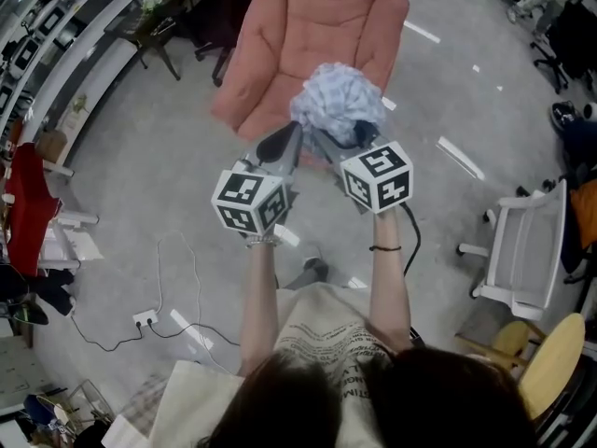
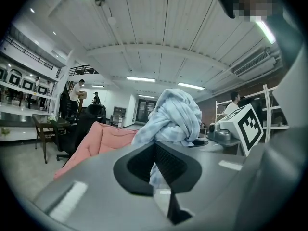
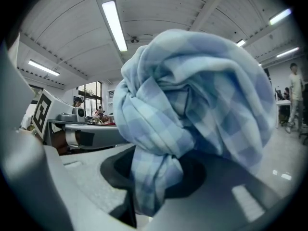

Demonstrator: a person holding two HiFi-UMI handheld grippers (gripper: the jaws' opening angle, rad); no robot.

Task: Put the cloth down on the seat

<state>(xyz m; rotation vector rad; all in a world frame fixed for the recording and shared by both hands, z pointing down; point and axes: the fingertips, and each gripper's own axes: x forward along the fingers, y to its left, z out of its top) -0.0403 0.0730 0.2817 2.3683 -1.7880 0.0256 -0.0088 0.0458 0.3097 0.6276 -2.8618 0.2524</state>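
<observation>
The cloth (image 1: pixel 338 101) is showing pale blue and white checks (the squares are reading clearest in the right gripper view). The seat (image 1: pixel 308 35) is glowing salmon pink against the grey floor (image 1: pixel 159 185), which is carrying white strips. The left gripper (image 1: pixel 295 136) and right gripper (image 1: pixel 354 136) are wearing grey shells, and their cubes (image 1: pixel 249 201) are displaying black square markers on white. A garment (image 1: pixel 28 203) at the left edge is showing red.
</observation>
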